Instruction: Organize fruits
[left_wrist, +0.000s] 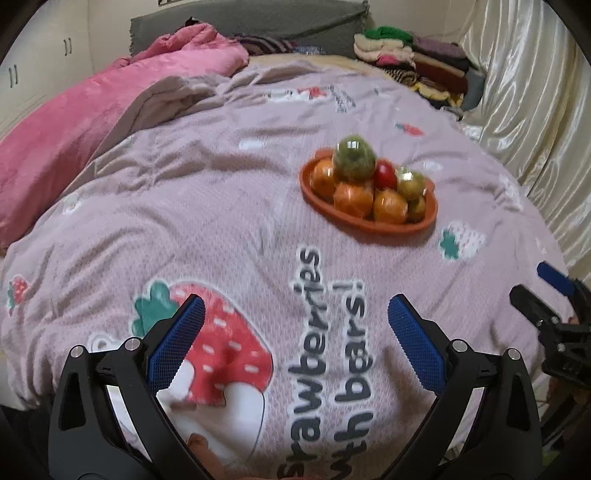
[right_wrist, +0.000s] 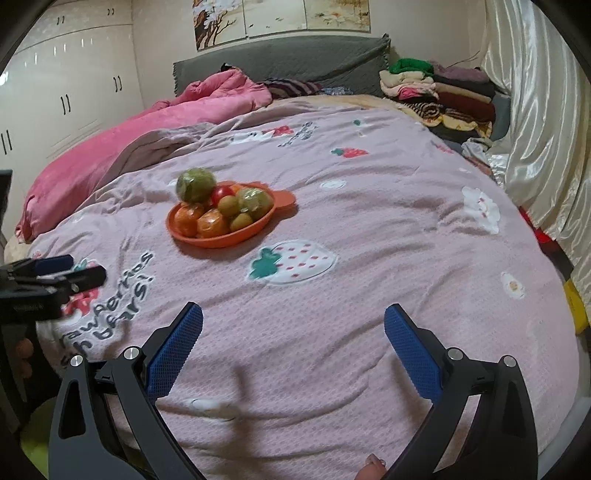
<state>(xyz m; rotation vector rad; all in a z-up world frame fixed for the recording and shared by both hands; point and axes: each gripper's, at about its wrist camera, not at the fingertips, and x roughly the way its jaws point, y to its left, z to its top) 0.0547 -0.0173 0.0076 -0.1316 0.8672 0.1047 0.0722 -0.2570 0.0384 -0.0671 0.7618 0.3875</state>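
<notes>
Across the bottom of the left wrist view, my left claw (left_wrist: 295, 317) hangs released, its blue pads spread wide with nothing between them, above a pale purple bedspread (left_wrist: 221, 206) printed with strawberries and lettering. At the right edge of that frame, my right claw (left_wrist: 543, 291) pokes in, black with one blue tip showing. From its own wrist view, my right claw (right_wrist: 293, 325) is also released and empty, fingers well apart over the same bedspread.

Further out, the orange tray (left_wrist: 321, 205) sits on the bed, right of centre in the left view and left of centre in the right view. Heaped in it are oranges (left_wrist: 352, 199), a red fruit (left_wrist: 385, 175), smaller green fruits (left_wrist: 410, 184), and one large green fruit (left_wrist: 354, 159) resting on top of the pile. Both claws are well apart from the tray.

Toward the upper left of both frames lies a pink quilt (left_wrist: 110, 110). Folded clothes (left_wrist: 417, 59) are stacked at the upper right, beside a shiny cream curtain (left_wrist: 524, 96).
</notes>
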